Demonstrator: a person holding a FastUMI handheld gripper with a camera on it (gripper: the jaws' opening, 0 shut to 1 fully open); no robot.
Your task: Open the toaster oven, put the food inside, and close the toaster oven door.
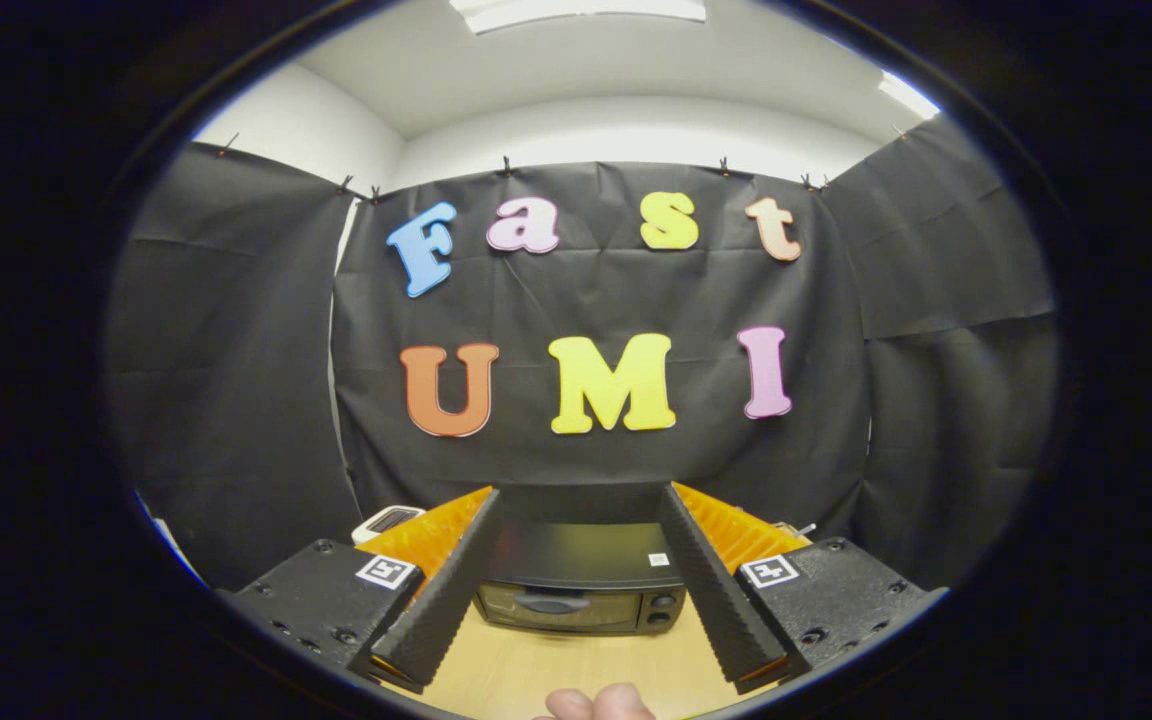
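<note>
My gripper (576,500) is spread wide, holding nothing. The toaster oven (581,585) sits beyond my fingers on the wooden table (556,675), framed between them, door shut. Approaching too high, I could miss the door handle (548,604) and nudge the oven backward.

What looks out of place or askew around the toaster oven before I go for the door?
Nothing stands out. The toaster oven sits square on the table, door shut, beyond the open gripper. A small white device rests behind it.
</note>
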